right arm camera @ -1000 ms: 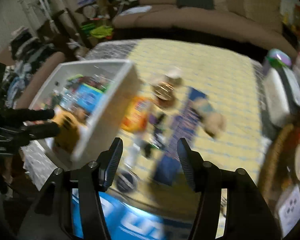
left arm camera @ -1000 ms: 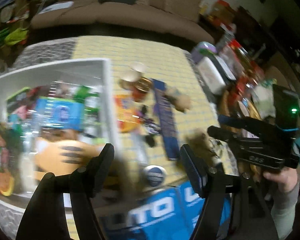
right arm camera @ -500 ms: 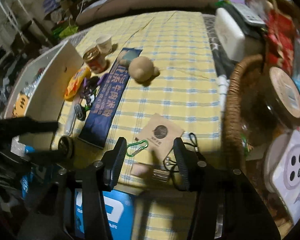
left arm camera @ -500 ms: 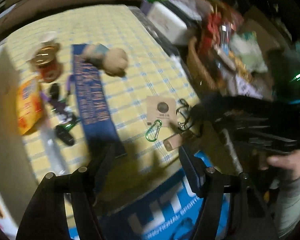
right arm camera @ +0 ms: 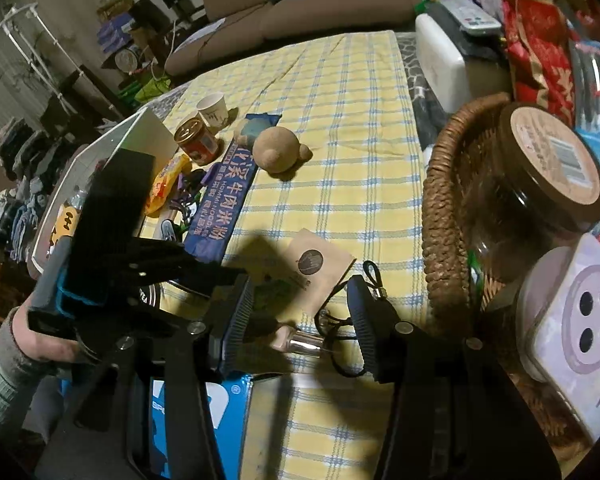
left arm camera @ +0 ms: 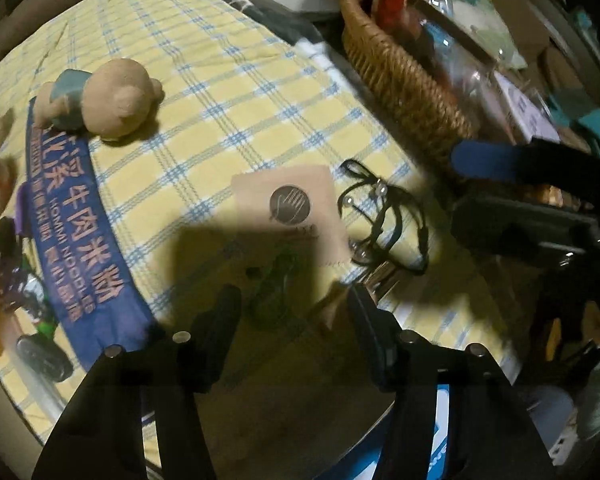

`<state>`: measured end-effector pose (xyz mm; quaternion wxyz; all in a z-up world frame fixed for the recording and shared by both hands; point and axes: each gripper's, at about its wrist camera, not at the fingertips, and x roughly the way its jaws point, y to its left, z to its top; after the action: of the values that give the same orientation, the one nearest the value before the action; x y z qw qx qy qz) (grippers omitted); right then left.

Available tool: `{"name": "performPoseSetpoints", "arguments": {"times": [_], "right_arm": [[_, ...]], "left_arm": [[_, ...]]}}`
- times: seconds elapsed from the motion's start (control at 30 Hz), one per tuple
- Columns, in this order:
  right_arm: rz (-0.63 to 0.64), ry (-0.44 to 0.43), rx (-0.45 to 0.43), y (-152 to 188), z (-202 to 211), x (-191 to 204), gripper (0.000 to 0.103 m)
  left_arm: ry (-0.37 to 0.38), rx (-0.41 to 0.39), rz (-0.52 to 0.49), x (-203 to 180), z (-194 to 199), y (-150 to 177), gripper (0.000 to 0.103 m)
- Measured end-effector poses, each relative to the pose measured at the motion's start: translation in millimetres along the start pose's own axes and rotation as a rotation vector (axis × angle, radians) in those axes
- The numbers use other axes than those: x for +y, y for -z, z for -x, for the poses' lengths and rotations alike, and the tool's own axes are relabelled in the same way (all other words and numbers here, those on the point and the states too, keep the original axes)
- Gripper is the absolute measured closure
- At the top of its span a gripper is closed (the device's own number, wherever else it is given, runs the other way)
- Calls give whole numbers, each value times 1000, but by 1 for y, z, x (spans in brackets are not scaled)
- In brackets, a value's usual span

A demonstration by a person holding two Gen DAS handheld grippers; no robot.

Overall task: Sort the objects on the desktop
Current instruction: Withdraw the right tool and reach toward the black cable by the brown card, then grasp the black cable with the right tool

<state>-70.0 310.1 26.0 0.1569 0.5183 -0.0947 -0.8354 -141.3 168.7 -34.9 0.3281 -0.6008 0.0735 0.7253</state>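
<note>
Both hands have swung from the white bin to the desk's near edge, the left gripper (left arm camera: 292, 312) closing, nothing clamped, over the green clip (left arm camera: 274, 280), the right gripper (right arm camera: 300, 316) apart around a small metal piece (right arm camera: 300, 344).

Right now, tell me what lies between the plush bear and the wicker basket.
Only bare checked tablecloth separates the plush bear from the wicker basket; the right wrist view shows it.

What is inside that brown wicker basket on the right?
The wicker basket holds a clear jar lying tilted, its brown labelled lid facing the right wrist camera. The jar hides whatever lies beneath it, and what it contains cannot be made out.
</note>
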Motion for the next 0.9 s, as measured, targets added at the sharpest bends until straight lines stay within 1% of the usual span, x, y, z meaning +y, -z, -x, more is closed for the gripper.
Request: {"name": "performPoseSetpoints", "arguments": {"times": [0.07, 0.1, 0.13, 0.17, 0.2, 0.3, 0.43, 0.47, 0.5, 0.53, 0.57, 0.67, 0.83, 0.9], "right_arm": [[-8, -6, 1, 2, -1, -5, 57], [-10, -8, 2, 3, -1, -7, 57], [-11, -9, 3, 5, -1, -8, 57], [-14, -13, 6, 7, -1, -10, 57], [-18, -21, 11, 8, -2, -12, 56], [-28, -42, 27, 13, -4, -15, 56], [-32, -54, 56, 12, -13, -11, 56], [-40, -61, 67, 12, -17, -10, 58], [-48, -63, 72, 12, -20, -9, 64], [-52, -57, 82, 13, -24, -8, 67], [-51, -49, 87, 14, -27, -7, 71], [-43, 3, 111, 15, -41, -5, 71], [-39, 105, 184, 14, -76, -6, 72], [-23, 143, 187, 10, -84, -6, 72]], "left_arm": [[3, -13, 8, 3, 1, 0, 55], [6, -18, 10, 4, 2, 0, 74], [-24, -20, 11, 5, 2, 0, 100], [-62, -11, 10, 7, 0, 1, 102], [-71, 4, 19, 10, -3, 2, 100], [-38, -11, 72, 23, 0, 6, 99], [-44, -14, 100, 29, 4, 11, 99], [-43, -14, 99, 29, 4, 12, 99], [-43, -12, 97, 28, 4, 12, 99], [-51, -10, 98, 28, 5, 13, 99], [-51, -6, 104, 30, 5, 15, 99], [-56, -7, 117, 33, 9, 20, 99], [-44, -29, 159, 40, 20, 29, 98], [-31, -38, 166, 37, 24, 31, 98]]}}
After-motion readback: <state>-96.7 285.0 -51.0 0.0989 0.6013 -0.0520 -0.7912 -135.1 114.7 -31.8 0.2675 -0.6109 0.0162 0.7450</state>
